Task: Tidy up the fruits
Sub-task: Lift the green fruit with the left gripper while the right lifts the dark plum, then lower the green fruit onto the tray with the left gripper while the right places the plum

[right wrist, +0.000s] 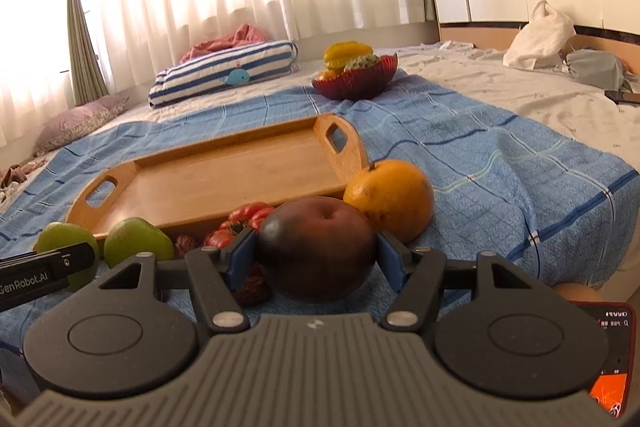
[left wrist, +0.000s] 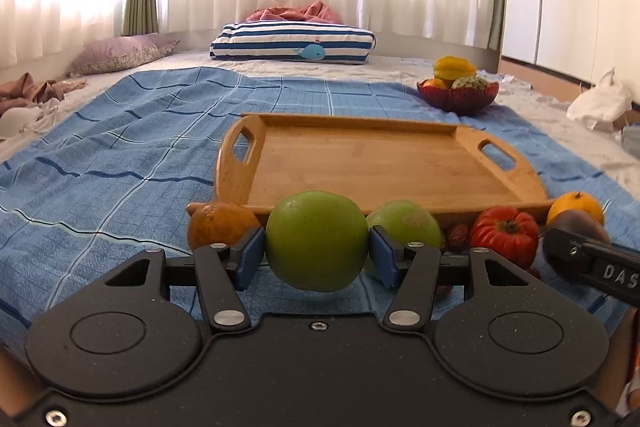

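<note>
My left gripper (left wrist: pixel 316 254) is shut on a green apple (left wrist: pixel 316 235), its blue pads pressing both sides just above the blue cloth. My right gripper (right wrist: pixel 315 259) is shut on a dark red round fruit (right wrist: pixel 316 247), close in front of the wooden tray (right wrist: pixel 224 179). That tray (left wrist: pixel 380 167) holds nothing. Along its near edge lie a second green apple (left wrist: pixel 404 223), a ribbed red tomato (left wrist: pixel 504 235), some small dark dried fruits (left wrist: pixel 458 237) and two oranges (left wrist: pixel 218 225) (right wrist: pixel 390 199).
A red bowl (left wrist: pixel 458 97) with a yellow starfruit and other fruit stands on the cloth behind the tray to the right. A striped pillow (left wrist: pixel 292 41) lies farther back. The bed's edge drops off at the right, where a phone (right wrist: pixel 612 347) shows.
</note>
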A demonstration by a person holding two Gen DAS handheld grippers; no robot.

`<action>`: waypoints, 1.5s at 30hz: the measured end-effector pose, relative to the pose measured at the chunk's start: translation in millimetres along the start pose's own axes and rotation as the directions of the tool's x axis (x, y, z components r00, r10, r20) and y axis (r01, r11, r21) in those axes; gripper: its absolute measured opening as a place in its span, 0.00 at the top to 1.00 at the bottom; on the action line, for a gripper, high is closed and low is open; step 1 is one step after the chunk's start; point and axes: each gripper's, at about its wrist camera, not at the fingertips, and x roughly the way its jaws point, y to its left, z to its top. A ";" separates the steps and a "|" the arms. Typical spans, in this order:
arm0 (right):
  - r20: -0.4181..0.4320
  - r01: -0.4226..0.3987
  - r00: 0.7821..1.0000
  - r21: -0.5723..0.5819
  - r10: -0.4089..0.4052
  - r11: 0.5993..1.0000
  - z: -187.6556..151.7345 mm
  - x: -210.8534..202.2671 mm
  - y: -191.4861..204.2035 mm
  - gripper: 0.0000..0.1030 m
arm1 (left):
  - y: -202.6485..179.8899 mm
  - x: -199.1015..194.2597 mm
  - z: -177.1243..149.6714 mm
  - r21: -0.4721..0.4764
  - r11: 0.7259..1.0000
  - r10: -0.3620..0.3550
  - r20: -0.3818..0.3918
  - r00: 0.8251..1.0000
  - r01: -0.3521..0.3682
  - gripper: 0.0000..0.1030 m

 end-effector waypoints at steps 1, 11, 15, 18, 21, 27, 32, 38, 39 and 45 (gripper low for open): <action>0.007 -0.005 1.000 -0.004 0.005 1.000 1.1 -0.9 0.8 0.35 | -0.7 -1.3 1.0 0.001 1.000 -0.002 0.005 1.000 0.002 0.47; 0.065 -0.034 0.997 -0.044 0.037 0.998 13.4 -3.1 9.4 0.36 | 0.7 -5.7 19.3 0.020 1.000 0.001 0.055 0.998 -0.002 0.47; 0.090 -0.040 0.995 -0.061 0.046 0.997 22.5 -1.0 12.8 0.36 | 3.3 -0.2 26.7 0.026 1.000 -0.002 0.050 0.999 0.000 0.47; 0.107 -0.052 0.993 -0.071 0.060 0.996 32.5 3.0 14.0 0.36 | 4.8 6.0 34.8 0.035 0.999 -0.012 0.044 0.999 0.011 0.47; 0.107 -0.075 0.991 -0.072 0.082 0.995 44.0 9.3 14.5 0.35 | 6.4 11.8 44.5 0.043 0.999 -0.020 0.054 0.998 0.018 0.47; 0.090 -0.120 0.988 -0.053 0.125 0.991 67.7 29.8 14.6 0.36 | 10.3 28.1 67.3 0.038 0.999 -0.041 0.055 0.998 0.039 0.47; 0.110 -0.132 0.984 -0.081 0.141 0.988 87.2 43.9 20.1 0.36 | 13.3 43.8 85.0 0.018 0.998 -0.061 0.043 0.997 0.060 0.47; 0.094 -0.164 0.981 -0.048 0.168 0.985 108.7 65.1 19.7 0.36 | 18.5 66.7 106.5 -0.002 0.998 -0.064 0.005 0.998 0.064 0.47; 0.091 -0.164 0.982 -0.046 0.167 0.985 112.1 69.2 19.3 0.36 | 19.9 70.9 110.7 -0.010 0.998 -0.064 -0.003 0.998 0.064 0.47; 0.036 -0.192 0.980 -0.052 0.194 0.980 133.6 99.5 20.4 0.36 | 23.8 96.6 132.9 -0.020 0.998 -0.067 -0.031 0.997 0.066 0.47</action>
